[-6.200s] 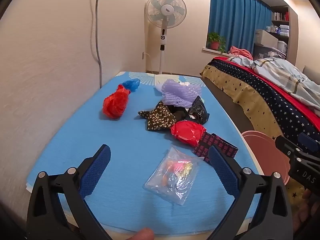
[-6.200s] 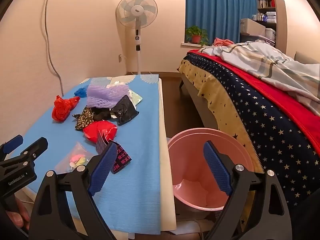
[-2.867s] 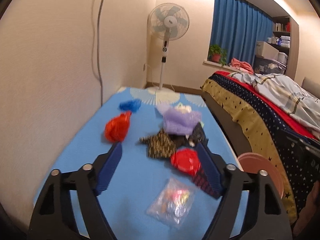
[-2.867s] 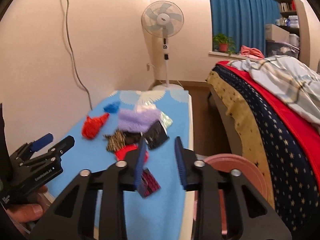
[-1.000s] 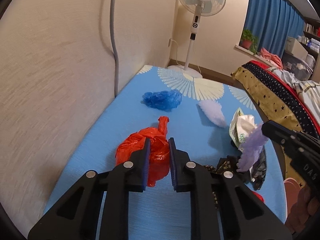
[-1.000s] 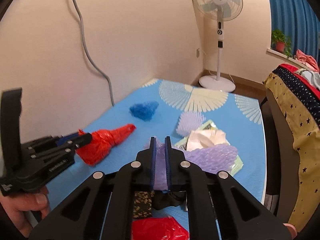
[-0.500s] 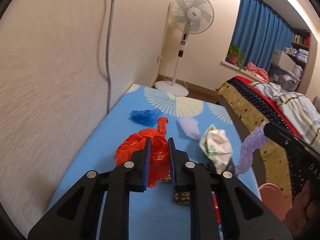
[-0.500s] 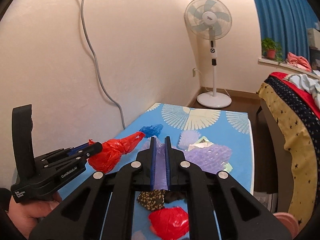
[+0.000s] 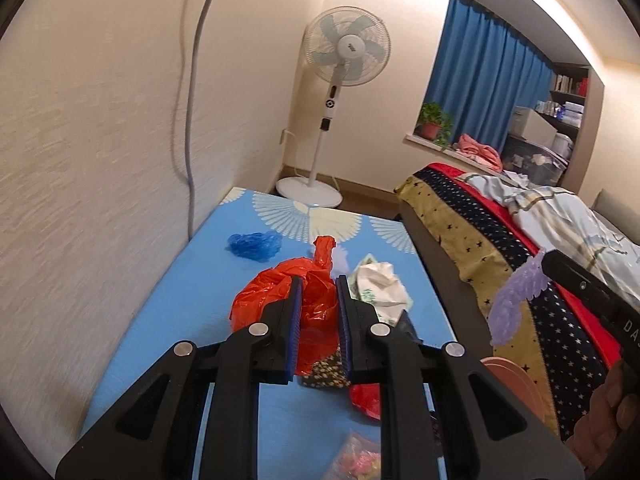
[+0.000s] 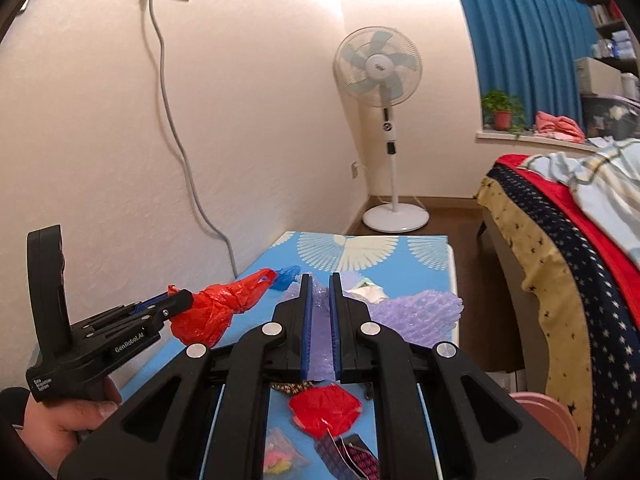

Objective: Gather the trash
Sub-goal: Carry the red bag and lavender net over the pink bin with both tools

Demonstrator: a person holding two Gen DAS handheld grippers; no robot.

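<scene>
Left wrist view: both bits are up off the table now, a sec ago they were lower. L gripper pinches the red bag, R gripper pinches purple foam. Fingers narrow on each. Next I think they go to the pink bin, near R.

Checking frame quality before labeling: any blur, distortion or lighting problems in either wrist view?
Left wrist: wall and cable smeared, bright ceiling strip top right, fisheye bending, dark corners; red bag in the left gripper sharp. Right wrist: crisper, warm even light, same vignette; purple foam net clear.
</scene>
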